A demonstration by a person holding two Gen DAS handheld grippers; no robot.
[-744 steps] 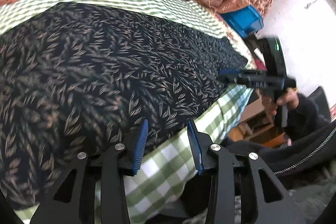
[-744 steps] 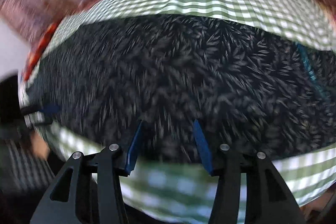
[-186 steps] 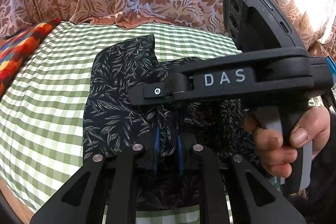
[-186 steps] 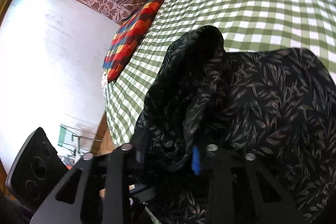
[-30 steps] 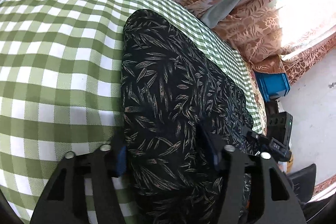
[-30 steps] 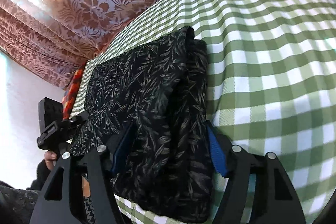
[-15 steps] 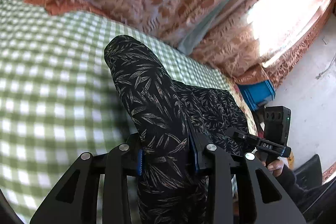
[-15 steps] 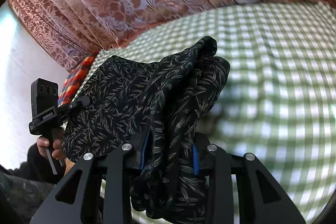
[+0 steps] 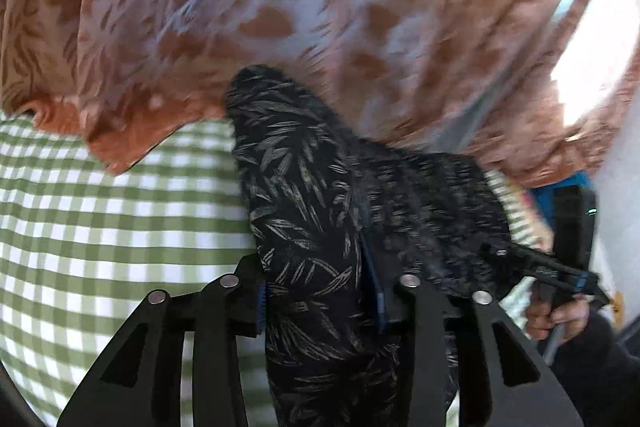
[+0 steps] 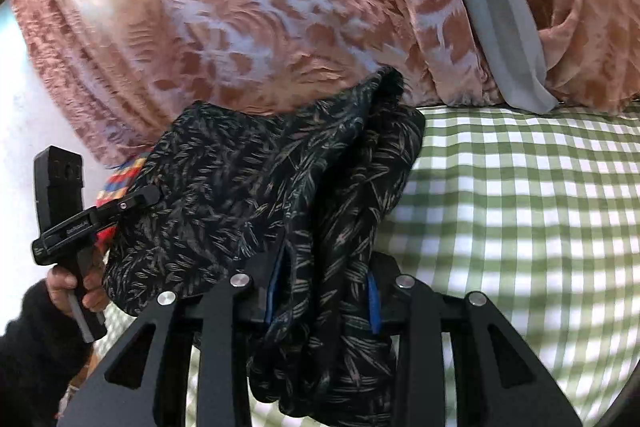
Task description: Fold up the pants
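While both tools grip pants – green-checked bedsheet below; floral curtain behind.

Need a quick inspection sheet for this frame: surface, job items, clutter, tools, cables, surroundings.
Surface: green checked sheet, partly blurred.
Job's things: folded dark leaf-print pants, bunched, held between both tools.
Clutter: multicoloured pillow behind the pants; blue bin at the edge.
Grippers: left tool has a thick fold between its blue pads, jaws opening; right tool is clamped on the other end.
Cables: nothing seen.
Surroundings: rust floral curtain with a grey strip, bright window behind; dark sleeve.
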